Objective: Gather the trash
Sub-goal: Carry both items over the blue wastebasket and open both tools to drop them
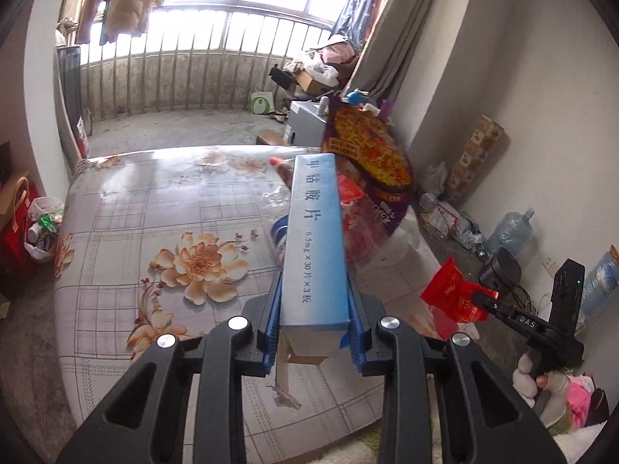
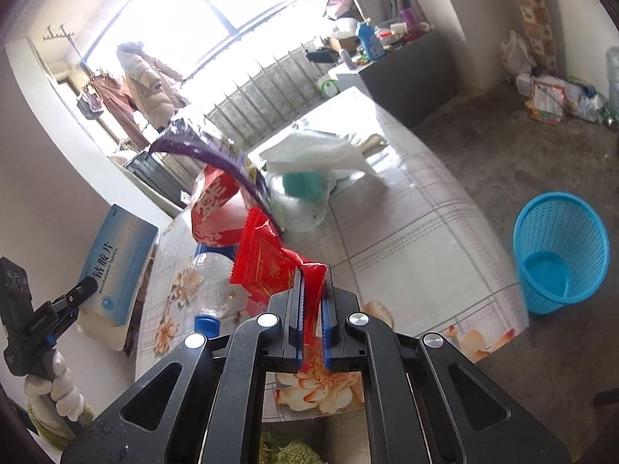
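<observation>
- Right now, from the left wrist view, my left gripper (image 1: 315,309) is clamped on a blue-and-white medicine box (image 1: 315,239), its blue pads pressing the box's two long sides; the box is held clear above the bench (image 1: 127,232) with the floral cover
- Beyond the box, more trash sits heaped on the bench: a purple noodle wrapper (image 1: 371,162) standing on edge, red packaging beside it and clear plastic bottles partly hidden behind the box
- Off to the right in the same view, my right gripper (image 1: 485,297) pinches a red snack packet (image 1: 452,294) by its edge
- So I judge the pick-up step finished for both hands, and the carry to a bin is the step in hand
- Over in the right wrist view, the right gripper (image 2: 311,290) is closed tight on a crumpled corner of the red snack packet (image 2: 271,266), which sticks out up and to the left of the tips, off the bench (image 2: 418,239)
- A blue mesh wastebasket (image 2: 561,255) stands on the floor just past the bench's right edge, and it looks empty
- Next I need to swing each load over that open rim before letting go, right hand first since it is nearer
- On the left of this view, the medicine box (image 2: 116,266) is in the left gripper (image 2: 87,288)
</observation>
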`<state>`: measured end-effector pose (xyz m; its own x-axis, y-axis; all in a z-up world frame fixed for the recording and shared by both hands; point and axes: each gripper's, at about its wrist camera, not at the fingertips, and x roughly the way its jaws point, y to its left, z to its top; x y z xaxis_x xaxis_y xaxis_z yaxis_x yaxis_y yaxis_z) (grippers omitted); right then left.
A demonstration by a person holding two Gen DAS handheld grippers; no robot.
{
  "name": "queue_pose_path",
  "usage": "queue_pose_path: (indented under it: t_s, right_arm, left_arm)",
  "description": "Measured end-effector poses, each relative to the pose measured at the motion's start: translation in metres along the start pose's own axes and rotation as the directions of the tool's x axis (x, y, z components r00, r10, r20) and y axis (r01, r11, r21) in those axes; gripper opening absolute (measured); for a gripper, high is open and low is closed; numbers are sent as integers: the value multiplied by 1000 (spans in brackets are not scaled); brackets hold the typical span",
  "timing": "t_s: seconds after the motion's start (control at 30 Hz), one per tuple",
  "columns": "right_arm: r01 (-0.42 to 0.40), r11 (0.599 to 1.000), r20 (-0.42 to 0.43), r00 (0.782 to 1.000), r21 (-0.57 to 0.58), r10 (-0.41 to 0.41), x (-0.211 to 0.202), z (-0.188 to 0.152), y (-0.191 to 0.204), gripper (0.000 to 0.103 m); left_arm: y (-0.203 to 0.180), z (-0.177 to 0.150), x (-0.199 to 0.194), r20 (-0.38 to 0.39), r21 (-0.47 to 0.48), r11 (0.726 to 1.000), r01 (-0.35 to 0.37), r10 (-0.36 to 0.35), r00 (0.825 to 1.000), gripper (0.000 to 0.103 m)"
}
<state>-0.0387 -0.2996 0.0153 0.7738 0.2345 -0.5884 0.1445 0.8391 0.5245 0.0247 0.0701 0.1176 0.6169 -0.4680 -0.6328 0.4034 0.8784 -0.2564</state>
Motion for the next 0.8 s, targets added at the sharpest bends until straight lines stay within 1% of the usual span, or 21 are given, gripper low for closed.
queue_pose_path:
  t_s: [0.07, 0.13, 0.17, 0.23, 0.3, 0.33, 0.37, 0.4, 0.47, 0.5, 0.53, 0.6, 0.7, 0.8]
  right_arm:
    - [33, 999, 68, 997, 21, -34, -22, 7, -15, 5]
    - [80, 995, 140, 986, 60, -88, -47, 12, -36, 5]
    - [111, 990, 171, 977, 85, -125, -58, 14, -49, 5]
    - [173, 973, 215, 955, 152, -203, -77, 16, -76, 5]
    - [217, 948, 232, 934, 234, -271, -87, 17, -104, 5]
    - [233, 933, 240, 923, 274, -301, -92, 17, -119, 5]
    - [254, 917, 238, 913, 307, -332, -93, 17, -130, 5]
    - [278, 897, 226, 903, 344, -366, -92, 17, -143, 5]
    - [302, 865, 215, 887, 401, -409, -89, 17, -166, 5]
    - [325, 847, 199, 878, 422, -436, -85, 17, -177, 5]
    - [345, 827, 180, 870, 445, -460, -79, 18, -189, 6]
    - [361, 794, 142, 865, 490, -481, -67, 20, -216, 6]
    - [396, 748, 74, 858, 533, -507, -44, 22, -256, 6]
    - [402, 707, 14, 864, 582, -503, -19, 26, -298, 6]
  left_arm:
    - [-34, 9, 7, -11, 51, 994, 94, -93, 996, 28]
    - [-69, 17, 19, -33, 109, 976, 189, -187, 982, 28]
    - [-88, 22, 27, -53, 137, 963, 232, -226, 973, 28]
    - [-126, 32, 45, -91, 203, 927, 315, -302, 949, 28]
    - [-166, 39, 71, -144, 258, 894, 366, -339, 930, 28]
    - [-186, 42, 88, -182, 268, 878, 396, -358, 916, 28]
    - [-205, 45, 107, -222, 268, 870, 414, -363, 905, 28]
    - [-225, 46, 126, -256, 277, 865, 419, -354, 900, 28]
    - [-262, 44, 166, -296, 309, 856, 414, -327, 897, 28]
    - [-279, 41, 187, -324, 323, 850, 416, -314, 893, 28]
    - [-296, 39, 210, -358, 325, 848, 419, -300, 884, 28]
    - [-328, 35, 256, -405, 333, 849, 410, -264, 876, 28]
    - [-364, 26, 312, -471, 341, 843, 416, -230, 851, 28]
    - [-390, 14, 358, -504, 371, 830, 417, -197, 841, 29]
